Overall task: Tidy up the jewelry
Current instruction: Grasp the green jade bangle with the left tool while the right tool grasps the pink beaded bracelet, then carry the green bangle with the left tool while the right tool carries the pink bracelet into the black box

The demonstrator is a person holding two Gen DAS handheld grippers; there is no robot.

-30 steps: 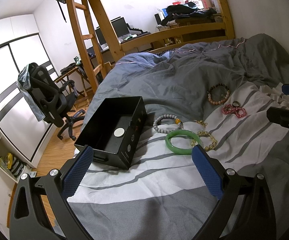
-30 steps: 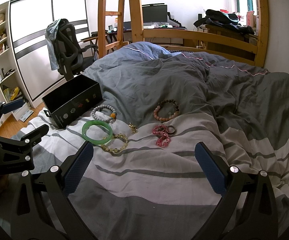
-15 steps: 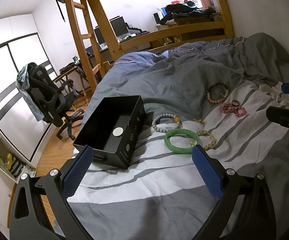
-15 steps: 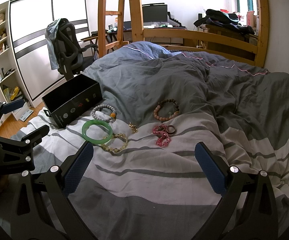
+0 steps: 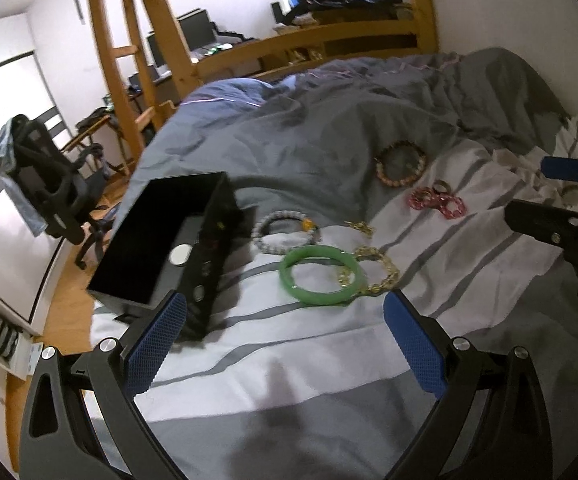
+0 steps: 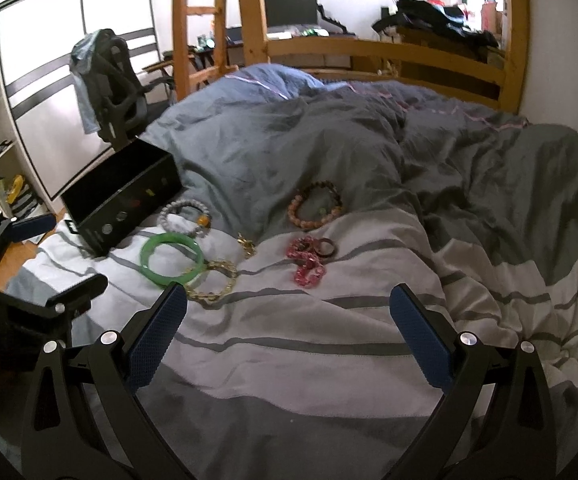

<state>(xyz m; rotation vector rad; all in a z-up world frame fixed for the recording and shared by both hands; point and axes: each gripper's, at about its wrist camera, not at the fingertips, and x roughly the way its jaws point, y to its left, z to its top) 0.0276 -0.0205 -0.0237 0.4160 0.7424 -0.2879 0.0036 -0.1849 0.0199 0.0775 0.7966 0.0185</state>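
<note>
The open black box (image 5: 169,240) sat on the bed's left, holding only a small white disc (image 5: 180,255). Just right lay the green bangle (image 5: 323,275) and beaded bracelets (image 6: 315,204). The left gripper (image 5: 285,344) and right gripper (image 6: 289,334) hovered released, grasping nothing.

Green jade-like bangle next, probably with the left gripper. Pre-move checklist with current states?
1. Left gripper open and empty: ok.
2. Green glossy bangle in view, ahead between the left fingers: ok.
3. Bangle free of neighbours: not ok. The yellow beaded bracelet overlaps its right edge and may drag along.
4. Black rectangular box open on top, ready to receive: ok. Only a small round white disc shows inside.
5. Right gripper open, empty and out of the left one's path: ok.
6. Striped grey and white duvet flat under the bangle: cannot tell; it is soft and creased.
</note>
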